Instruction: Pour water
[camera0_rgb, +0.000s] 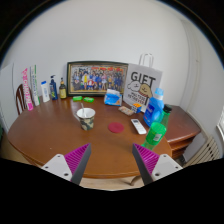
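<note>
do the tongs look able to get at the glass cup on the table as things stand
Probably yes: the tongs are open, and the glass cup stands beyond them on bare table with nothing in between.

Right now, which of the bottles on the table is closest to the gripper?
The green bottle, standing just ahead of the open gripper; the blue bottle stands behind it, and the others line the far wall.

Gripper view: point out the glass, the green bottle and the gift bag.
glass (86, 117), gripper view, on its side wall
green bottle (156, 131), gripper view, mid body
gift bag (143, 84), gripper view, on its printed front
</note>
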